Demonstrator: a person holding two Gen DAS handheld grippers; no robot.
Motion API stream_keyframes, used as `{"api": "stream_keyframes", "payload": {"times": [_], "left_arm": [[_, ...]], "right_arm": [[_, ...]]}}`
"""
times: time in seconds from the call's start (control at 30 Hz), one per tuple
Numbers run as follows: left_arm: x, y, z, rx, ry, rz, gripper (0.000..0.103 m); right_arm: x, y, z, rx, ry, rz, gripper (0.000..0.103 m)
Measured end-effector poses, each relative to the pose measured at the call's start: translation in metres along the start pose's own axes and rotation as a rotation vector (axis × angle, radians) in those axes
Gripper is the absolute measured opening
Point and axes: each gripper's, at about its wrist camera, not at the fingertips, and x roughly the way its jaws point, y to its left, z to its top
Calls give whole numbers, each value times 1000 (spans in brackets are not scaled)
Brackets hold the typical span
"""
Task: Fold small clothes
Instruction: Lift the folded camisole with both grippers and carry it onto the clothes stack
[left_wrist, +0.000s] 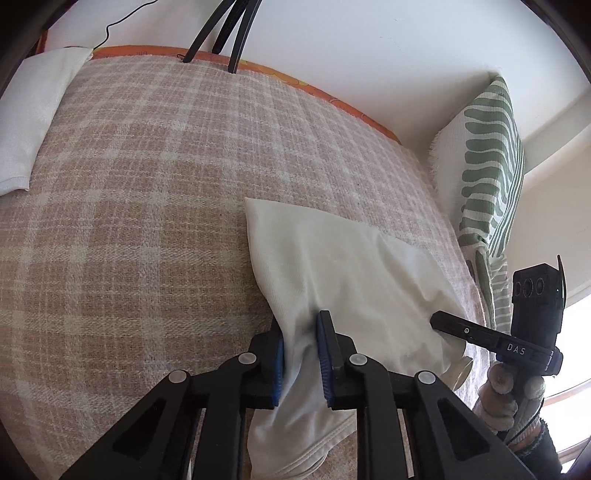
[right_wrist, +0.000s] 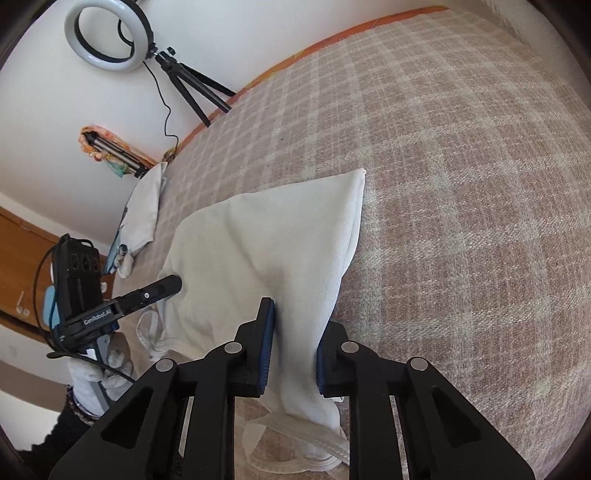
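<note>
A small white garment (left_wrist: 343, 266) lies on the plaid blanket (left_wrist: 147, 221), its near edge lifted. My left gripper (left_wrist: 301, 354) is shut on the white garment's near left edge, fabric bunched between the blue pads. My right gripper (right_wrist: 293, 350) is shut on the same white garment (right_wrist: 266, 243) at its near right edge. Each gripper shows in the other's view: the right one (left_wrist: 436, 319) at the garment's right side, the left one (right_wrist: 177, 282) at its left side. Ribbed straps (right_wrist: 295, 458) hang below the right gripper.
A folded white cloth (left_wrist: 33, 122) lies at the blanket's far left. A green-patterned pillow (left_wrist: 487, 177) stands at the right. A ring light on a tripod (right_wrist: 110, 37) stands at the far edge by the wall. A crumpled cloth (right_wrist: 142, 218) lies to the left.
</note>
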Motion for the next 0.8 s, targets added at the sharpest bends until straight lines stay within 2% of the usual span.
{"api": "stream_keyframes", "payload": {"times": [0.13, 0.43, 0.6, 0.7, 0.73, 0.8], "left_arm": [[-8, -12, -1, 59, -37, 38, 6], [-31, -26, -7, 140, -114, 68, 1], [-48, -26, -8, 155, -156, 67, 0], [-47, -17, -7, 125, -140, 54, 0], [-45, -10, -6, 94, -130, 39, 2], [-41, 4, -4, 38, -104, 27, 27]], "right_arm": [[-4, 17, -1, -64, -28, -91, 10], [-16, 66, -7, -240, -117, -259, 9], [-21, 92, -11, -314, -155, -295, 9], [-21, 102, -13, -342, -163, -303, 8], [-19, 103, -14, -346, -161, -311, 8], [-16, 100, -14, -333, -152, -313, 9]]}}
